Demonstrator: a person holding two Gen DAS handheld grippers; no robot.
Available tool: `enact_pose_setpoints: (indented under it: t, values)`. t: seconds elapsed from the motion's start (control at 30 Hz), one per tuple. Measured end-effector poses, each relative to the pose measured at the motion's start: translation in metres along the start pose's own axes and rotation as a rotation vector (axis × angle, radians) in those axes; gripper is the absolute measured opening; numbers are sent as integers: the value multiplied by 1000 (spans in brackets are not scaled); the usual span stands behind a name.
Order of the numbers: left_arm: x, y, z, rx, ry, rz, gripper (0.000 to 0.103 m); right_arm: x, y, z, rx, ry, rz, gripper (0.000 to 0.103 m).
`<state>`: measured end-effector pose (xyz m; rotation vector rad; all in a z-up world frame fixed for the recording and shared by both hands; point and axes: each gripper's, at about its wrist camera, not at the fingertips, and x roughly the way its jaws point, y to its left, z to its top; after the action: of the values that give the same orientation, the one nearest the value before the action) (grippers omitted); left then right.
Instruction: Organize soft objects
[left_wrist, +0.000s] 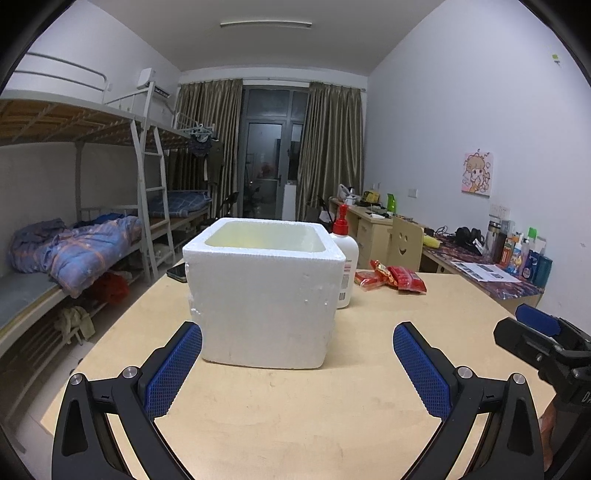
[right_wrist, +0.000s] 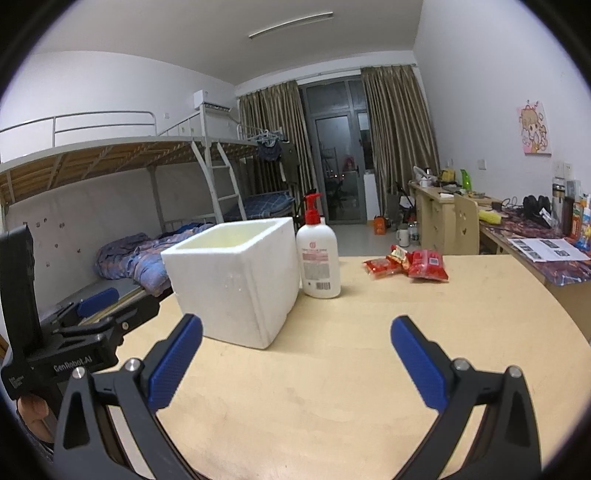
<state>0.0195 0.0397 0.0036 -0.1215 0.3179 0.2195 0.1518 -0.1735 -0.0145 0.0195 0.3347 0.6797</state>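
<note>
A white foam box stands open-topped on the wooden table; its inside is hidden from here. Several red soft snack packets lie on the far right of the table. My left gripper is open just in front of the box with nothing between its fingers. My right gripper is open too, to the right of the box and short of the packets. In the left wrist view the right gripper shows at the right edge.
A white pump bottle with a red top stands right behind the box. A dark phone lies at the table's far left. Bunk beds line the left; a cluttered desk and chair stand to the right.
</note>
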Motion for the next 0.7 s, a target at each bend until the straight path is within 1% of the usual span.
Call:
enact_pose_setpoints:
  t: [0.33,0.43,0.7]
  values:
    - [-1,0,-7,19,-11,-9,103,-1,0,-7,-5,-6,7,103]
    - [-1,1,-9,16,-13,-9,103,2,0,-8,-7,4,7,103]
    - [4,5,-12,22,-2,18,103,6,1,-9,5,12,20,103]
